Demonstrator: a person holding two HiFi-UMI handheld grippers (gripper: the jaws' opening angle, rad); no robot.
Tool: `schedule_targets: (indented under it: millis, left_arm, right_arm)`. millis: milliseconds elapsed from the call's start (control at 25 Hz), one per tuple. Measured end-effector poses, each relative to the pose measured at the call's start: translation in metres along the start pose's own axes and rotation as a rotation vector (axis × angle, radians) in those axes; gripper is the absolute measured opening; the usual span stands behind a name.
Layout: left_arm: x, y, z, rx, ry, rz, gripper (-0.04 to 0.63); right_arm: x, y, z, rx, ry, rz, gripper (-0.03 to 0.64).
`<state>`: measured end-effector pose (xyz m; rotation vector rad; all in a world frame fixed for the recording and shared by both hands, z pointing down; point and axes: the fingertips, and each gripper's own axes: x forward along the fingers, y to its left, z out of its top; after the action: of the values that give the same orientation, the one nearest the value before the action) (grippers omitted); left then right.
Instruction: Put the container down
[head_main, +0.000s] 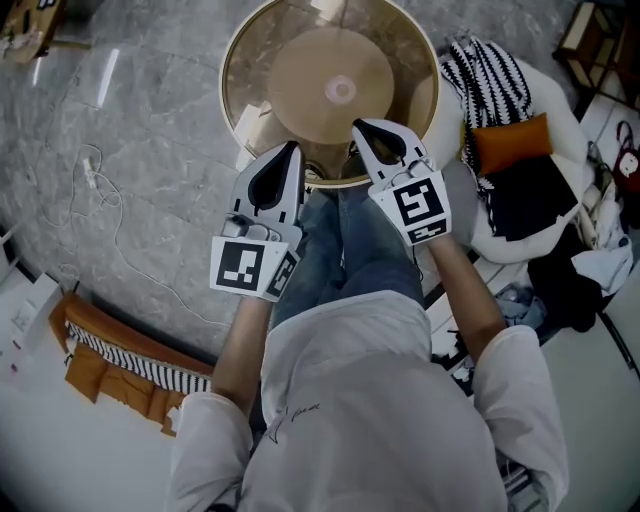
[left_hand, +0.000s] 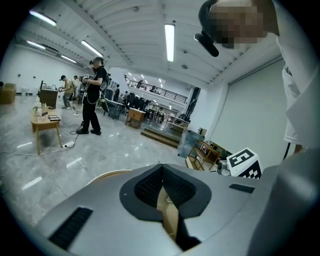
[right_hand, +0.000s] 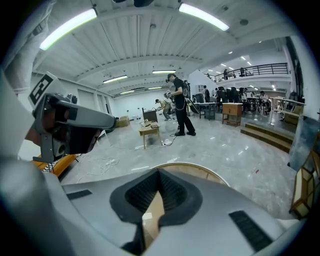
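No container shows in any view. My left gripper (head_main: 293, 149) and right gripper (head_main: 360, 126) hover side by side over the near rim of a round glass-topped table (head_main: 232, 60) with a gold edge and a tan disc under the glass. Both point away from me, across the table. In the left gripper view the left gripper (left_hand: 162, 167) has its jaws met, with nothing between them. The right gripper view shows the right gripper (right_hand: 159, 172) the same way: jaws together and nothing held. Only tan table surface appears through the gap behind each pair of pads.
A white armchair (head_main: 560, 110) with a striped throw (head_main: 487, 75) and an orange cushion (head_main: 512, 143) stands at the right. An orange-brown bench (head_main: 110, 340) lies at lower left, and a cable (head_main: 95, 185) trails over the grey floor. A person (left_hand: 94, 97) stands far off by a small wooden table (left_hand: 46, 122).
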<state>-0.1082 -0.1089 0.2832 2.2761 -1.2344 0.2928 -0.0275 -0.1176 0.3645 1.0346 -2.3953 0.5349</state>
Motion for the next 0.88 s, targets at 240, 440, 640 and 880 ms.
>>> schedule_targets:
  millis: [240,440,640,880]
  left_arm:
    - [-0.02,-0.016,0.02,-0.039,-0.023,-0.045,0.018]
    - [-0.035,-0.03,0.039,-0.028,-0.038,-0.071,0.018]
    - [-0.045,-0.042,0.048,-0.003,-0.046,-0.087,0.018]
    - [-0.057,-0.061,0.058,0.034,-0.041,-0.121,0.018]
  right_arm:
    - [-0.028,0.016,0.017,0.0,0.0,0.025,0.017]
    - [-0.056,0.025,0.034,0.016,-0.009,0.043,0.017]
    - [-0.076,0.035,0.05,0.003,-0.014,0.086,0.017]
    - [-0.099,0.043,0.07,0.048,-0.021,0.126,0.017]
